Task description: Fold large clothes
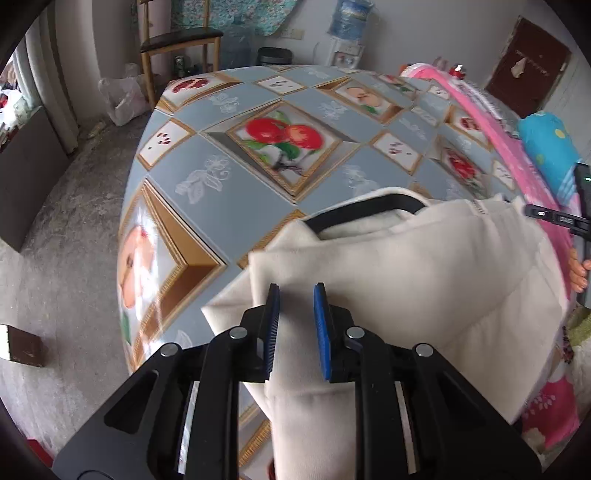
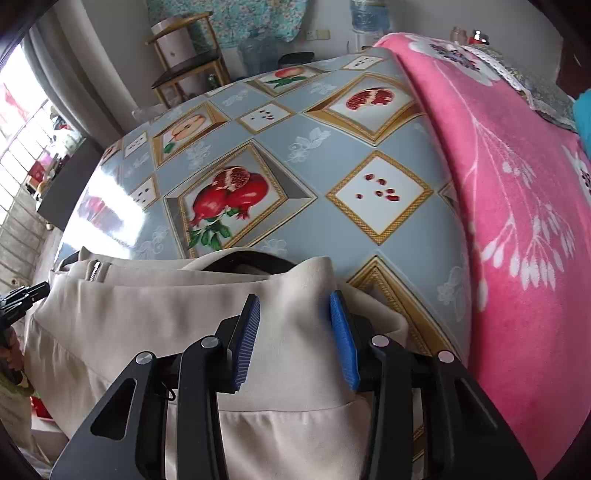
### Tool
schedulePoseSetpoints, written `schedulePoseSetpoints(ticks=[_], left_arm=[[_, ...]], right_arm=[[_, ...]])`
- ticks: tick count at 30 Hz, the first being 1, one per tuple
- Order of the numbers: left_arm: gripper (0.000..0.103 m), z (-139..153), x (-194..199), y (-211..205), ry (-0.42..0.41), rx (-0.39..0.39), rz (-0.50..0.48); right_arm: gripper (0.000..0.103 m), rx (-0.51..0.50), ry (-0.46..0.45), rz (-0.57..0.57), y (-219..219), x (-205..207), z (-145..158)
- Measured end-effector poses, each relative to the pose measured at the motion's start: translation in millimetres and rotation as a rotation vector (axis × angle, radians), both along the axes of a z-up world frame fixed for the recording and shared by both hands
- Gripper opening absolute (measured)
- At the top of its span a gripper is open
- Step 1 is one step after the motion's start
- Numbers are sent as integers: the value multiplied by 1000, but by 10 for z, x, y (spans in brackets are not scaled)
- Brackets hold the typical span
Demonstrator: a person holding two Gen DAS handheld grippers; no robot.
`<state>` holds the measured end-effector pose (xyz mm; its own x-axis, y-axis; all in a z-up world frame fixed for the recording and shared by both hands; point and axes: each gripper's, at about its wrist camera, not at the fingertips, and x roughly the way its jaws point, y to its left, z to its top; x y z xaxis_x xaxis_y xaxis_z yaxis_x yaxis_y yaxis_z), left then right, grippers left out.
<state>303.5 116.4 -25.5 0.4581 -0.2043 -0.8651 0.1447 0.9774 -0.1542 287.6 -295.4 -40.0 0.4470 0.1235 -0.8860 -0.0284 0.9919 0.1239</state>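
A cream garment (image 1: 424, 280) with a black neck band (image 1: 369, 208) lies folded at the near edge of the table. My left gripper (image 1: 296, 288) hovers over its left corner, blue pads apart, with cloth showing below the gap and nothing pinched. In the right wrist view the same garment (image 2: 184, 314) shows a zipper (image 2: 94, 271) at its left end. My right gripper (image 2: 294, 295) stands open above the garment's right corner, and its pads do not press the cloth. The right gripper's tip (image 1: 561, 218) pokes in at the left view's right edge.
The table (image 2: 332, 155) wears a glossy grey-blue cloth printed with fruit. A pink flowered blanket (image 2: 517, 221) covers its right side, with a blue bundle (image 1: 546, 140) beyond. A wooden chair (image 1: 177, 44) and a water dispenser (image 1: 347, 33) stand behind. Bare floor (image 1: 74, 206) lies to the left.
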Motion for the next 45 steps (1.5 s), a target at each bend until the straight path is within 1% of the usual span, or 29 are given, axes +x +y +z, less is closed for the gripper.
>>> schedulePoseSetpoints(ticks=[2, 4, 6, 7, 11, 12, 13, 14, 15, 16, 18, 19, 21, 23, 24, 26, 27, 29, 30, 32, 35, 36, 38, 39, 40, 42, 43, 45], left_arm=[[18, 6, 42, 28, -2, -15, 19], [19, 16, 73, 57, -4, -22, 36], [28, 11, 97, 71, -1, -19, 47], [36, 11, 107, 80, -3, -10, 59], [37, -16, 158, 84, 7, -29, 64], [36, -27, 162, 69, 8, -32, 57], [30, -26, 155, 55, 1, -26, 53], [17, -13, 134, 31, -16, -11, 45], [13, -2, 121, 13, -22, -7, 35], [8, 37, 91, -10, -39, -1, 27], [6, 191, 14, -56, -103, 27, 19], [6, 294, -23, -66, -139, 31, 17], [6, 560, -73, -36, -210, -10, 16], [6, 674, -40, -26, -244, -9, 10], [6, 674, 13, -38, -250, 12, 8], [6, 584, 135, -33, -231, 8, 16], [6, 490, 210, -24, -204, -4, 23], [6, 304, 299, -26, -163, 9, 36], [6, 267, 306, -21, -155, 9, 42], [6, 277, 280, -1, -159, -3, 52], [6, 408, 216, 12, -197, 5, 46], [6, 396, 240, 19, -193, 7, 43], [6, 303, 307, 49, -165, 3, 49], [6, 246, 348, 60, -149, -13, 54], [6, 235, 356, 64, -151, -17, 56], [6, 266, 338, 48, -175, -3, 46], [6, 256, 338, 49, -174, 0, 44], [7, 150, 387, 57, -143, 6, 41]], right_arm=[[39, 18, -7, -13, -40, 27, -8], [39, 72, 8, -11, -80, 63, -54], [39, 76, 24, -4, -74, 90, -107], [40, 68, 30, 3, -58, 99, -133], [42, 75, 23, 10, -39, 88, -146], [42, 71, 16, 14, -33, 73, -134], [34, 50, 0, 16, -8, 41, -112], [26, 16, -6, 25, 32, 10, -95], [6, 10, -8, 30, 55, -24, -74], [6, 10, -18, 16, 53, -60, -29], [5, -3, -74, -9, 50, -161, 154], [5, 5, -119, -24, 34, -219, 294], [5, 26, -183, -57, -30, -272, 498], [5, 26, -210, -74, -76, -227, 559], [5, 38, -203, -82, -102, -175, 523], [5, 53, -167, -97, -139, -30, 352], [5, 49, -150, -98, -134, 22, 271], [5, 41, -115, -101, -115, 125, 94], [5, 48, -113, -104, -117, 136, 72], [5, 69, -143, -108, -126, 101, 166], [5, 63, -174, -98, -115, 78, 263], [5, 56, -166, -96, -116, 101, 231], [5, 56, -120, -105, -136, 190, 81], [5, 61, -117, -109, -143, 197, 65], [5, 65, -129, -110, -143, 184, 89], [5, 64, -161, -105, -141, 145, 152], [5, 60, -161, -107, -146, 149, 131], [5, 34, -121, -99, -131, 213, -19]])
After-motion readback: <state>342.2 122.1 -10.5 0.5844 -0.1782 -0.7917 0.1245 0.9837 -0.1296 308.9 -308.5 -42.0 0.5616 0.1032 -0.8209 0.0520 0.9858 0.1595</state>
